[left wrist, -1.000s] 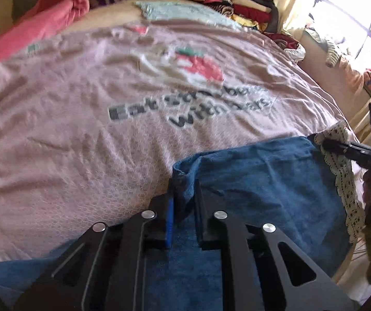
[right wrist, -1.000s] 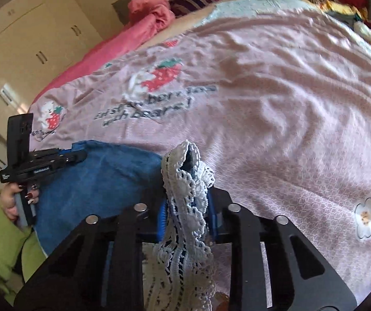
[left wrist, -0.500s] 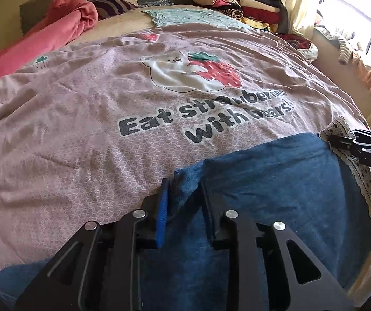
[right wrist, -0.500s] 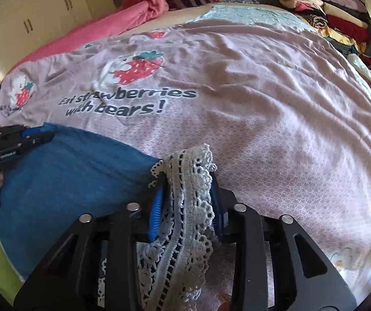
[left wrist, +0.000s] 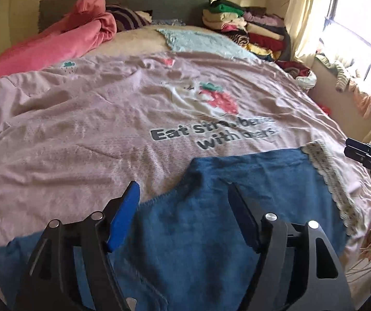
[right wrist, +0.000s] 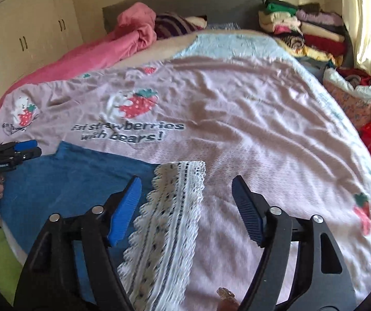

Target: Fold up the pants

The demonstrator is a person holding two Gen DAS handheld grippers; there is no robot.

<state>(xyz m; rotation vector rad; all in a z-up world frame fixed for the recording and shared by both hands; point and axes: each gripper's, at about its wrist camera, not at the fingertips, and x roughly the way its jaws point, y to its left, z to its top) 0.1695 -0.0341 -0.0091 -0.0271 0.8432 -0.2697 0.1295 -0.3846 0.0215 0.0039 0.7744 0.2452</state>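
Ahead of both our claws spreads the pink quilted bedspread printed with strawberries and bears (left wrist: 94, 129) (right wrist: 263, 129), reaching away to the rumpled coral-pink blanket (left wrist: 63, 41) (right wrist: 123, 44) and the stack of folded clothes in mixed colours (left wrist: 247, 28) (right wrist: 302, 28) at the far end. Nearer to us lie the blue denim pants (left wrist: 206, 233) (right wrist: 76, 181), flat on the bedspread at its near edge and running under and between our left claw's (left wrist: 184, 194) fingers. Our left claw is spread wide and grips nothing, the denim simply lying below it. Our right claw (right wrist: 186, 189) is likewise spread wide and empty; the white lace hem trim of the pants (right wrist: 169, 223) (left wrist: 328, 178) lies between its fingers, closer to the left blue pad (right wrist: 124, 207), touching neither that we can see.
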